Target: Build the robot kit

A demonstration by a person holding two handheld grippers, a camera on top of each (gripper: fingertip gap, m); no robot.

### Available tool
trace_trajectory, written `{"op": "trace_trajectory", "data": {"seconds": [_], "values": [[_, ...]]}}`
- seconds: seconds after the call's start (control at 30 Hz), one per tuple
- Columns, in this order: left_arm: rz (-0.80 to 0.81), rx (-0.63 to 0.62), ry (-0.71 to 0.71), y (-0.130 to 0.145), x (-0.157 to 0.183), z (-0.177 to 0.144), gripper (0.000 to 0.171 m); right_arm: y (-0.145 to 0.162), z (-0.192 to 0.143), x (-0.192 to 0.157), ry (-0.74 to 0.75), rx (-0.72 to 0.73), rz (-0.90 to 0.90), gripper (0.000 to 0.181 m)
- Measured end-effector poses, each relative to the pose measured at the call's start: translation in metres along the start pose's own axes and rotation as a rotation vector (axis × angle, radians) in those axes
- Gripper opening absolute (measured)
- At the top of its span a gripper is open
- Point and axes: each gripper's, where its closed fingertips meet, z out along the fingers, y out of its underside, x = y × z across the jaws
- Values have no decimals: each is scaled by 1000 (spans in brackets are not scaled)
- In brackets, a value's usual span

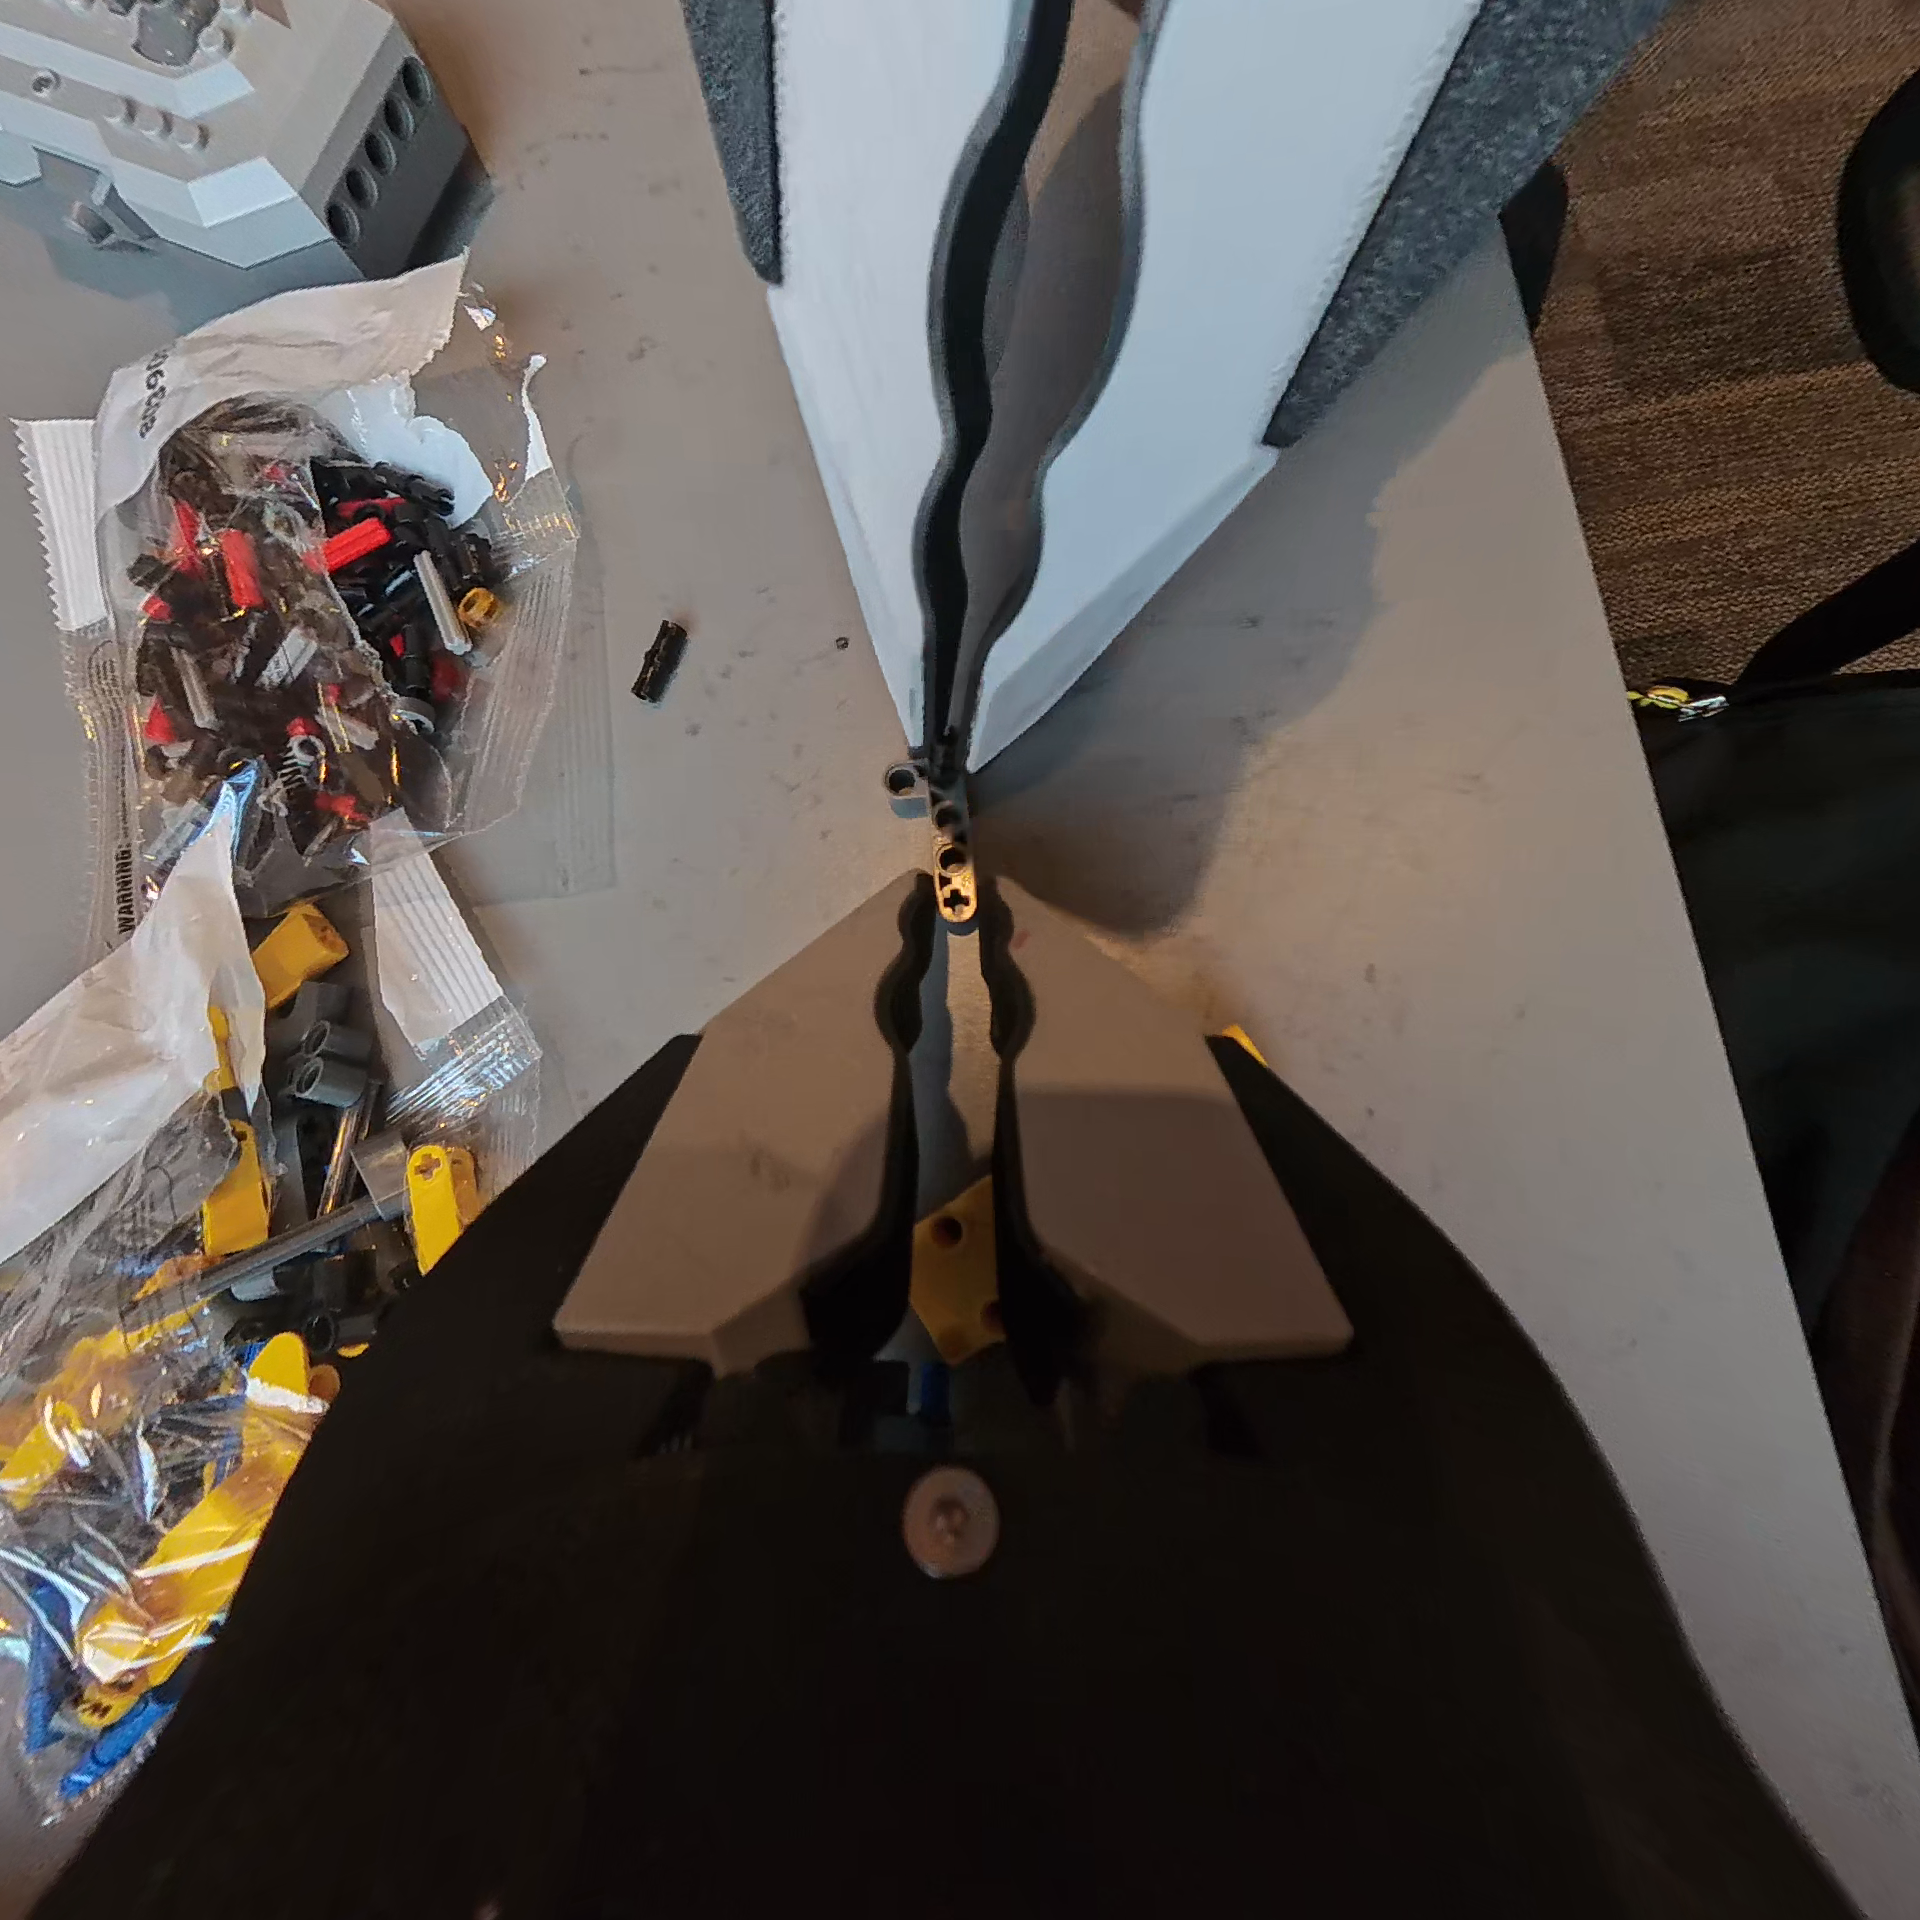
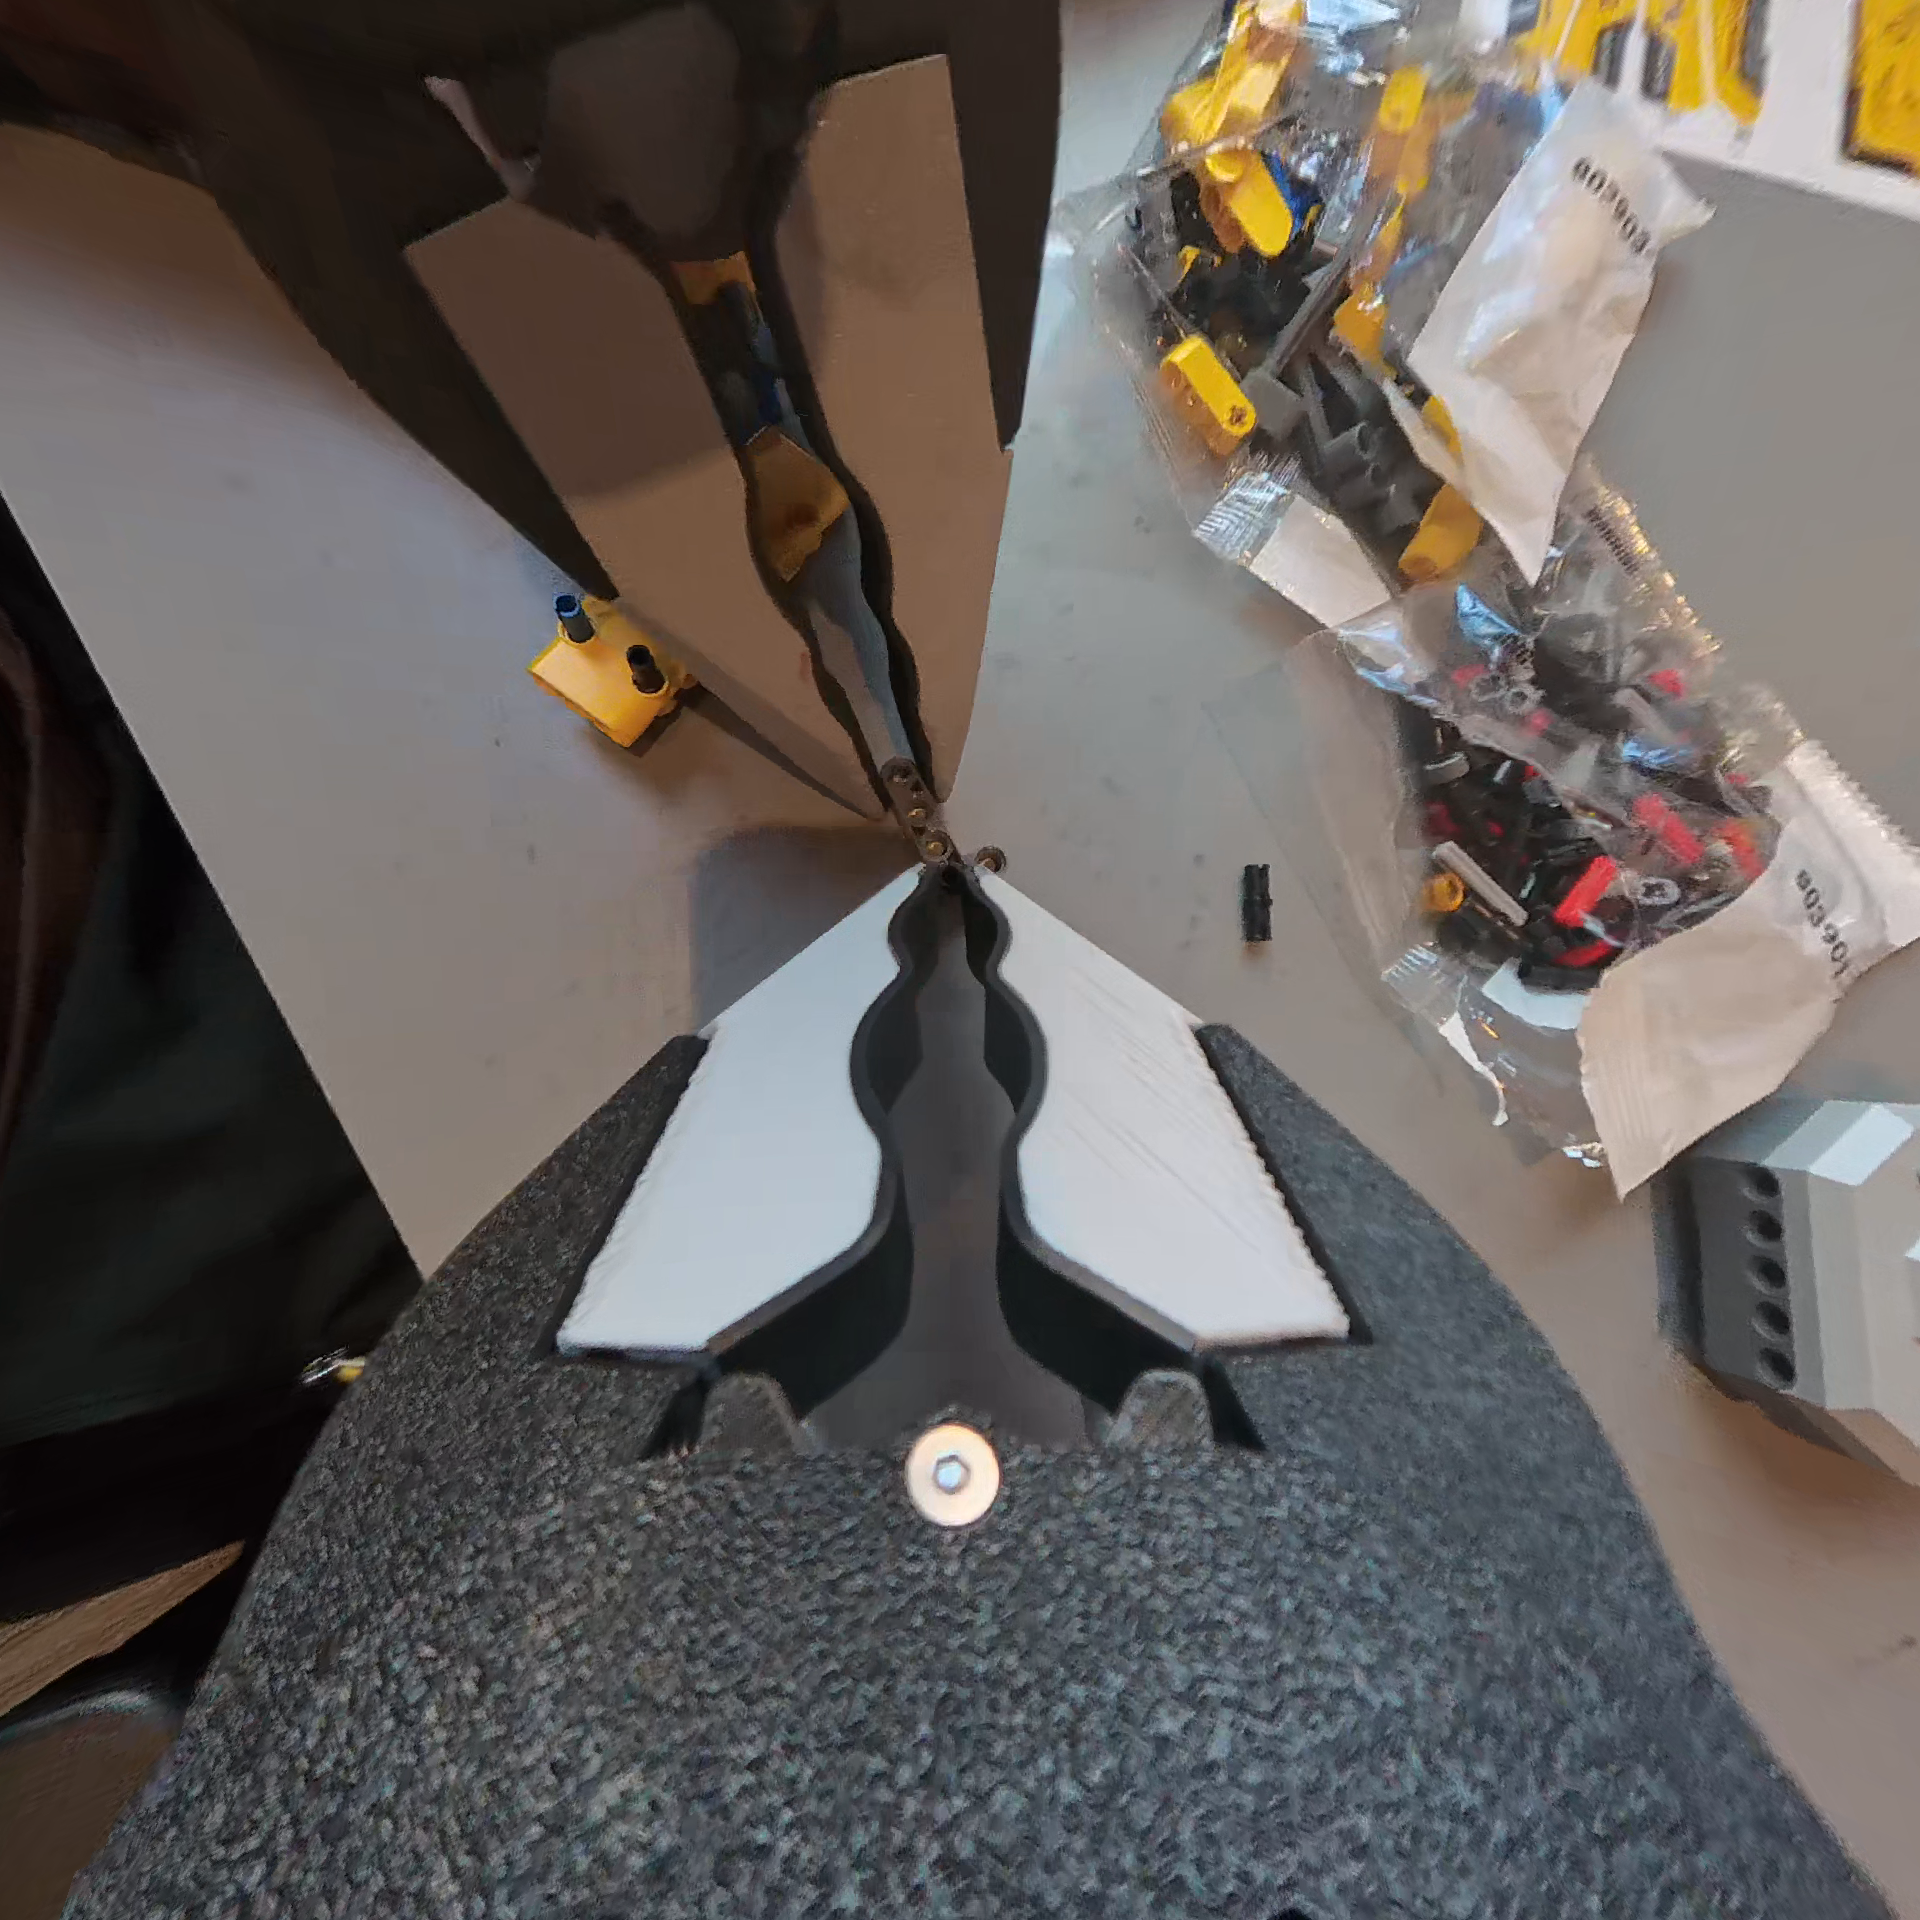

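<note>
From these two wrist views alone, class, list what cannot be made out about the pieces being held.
- Left wrist view: the grey holed beam runs back between the left gripper's fingers, so its length is hidden.
- Right wrist view: the right gripper covers its end of the beam; the small ring piece beside it is too small to identify.

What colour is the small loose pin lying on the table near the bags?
Black. The loose pin shows best in the left wrist view.

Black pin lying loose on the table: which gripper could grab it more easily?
Probably the right gripper: the pin lies just beside its tips. Both are shut on the grey beam, so it must release first.
</note>
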Motion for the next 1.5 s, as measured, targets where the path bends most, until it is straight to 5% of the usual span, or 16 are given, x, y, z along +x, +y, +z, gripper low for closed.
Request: {"op": "trace_trajectory", "data": {"seconds": [0.33, 0.53, 0.73, 1.07, 1.3, 1.5], "values": [[-2, -1, -4, 0, 0, 0, 5, -1, 1, 1, -177, -87, 196, 4], [-9, 1, 1, 0, 0, 0, 5, 0, 1, 0, -99, -38, 45, 4], [-11, -2, -5, 0, -1, 0, 5, 5, 7, 1, 4, -188, -193, 4], [-19, 2, -6, 0, -2, 0, 5, -4, 2, 0, -131, 49, 63, 5], [-27, -4, -16, 0, -2, 1, 5, -13, -16, 35, 42, 188, 169, 15], [-21, -10, -40, -1, -4, 0, 12, 6, -7, 59, 166, 78, 146, 15]]}}
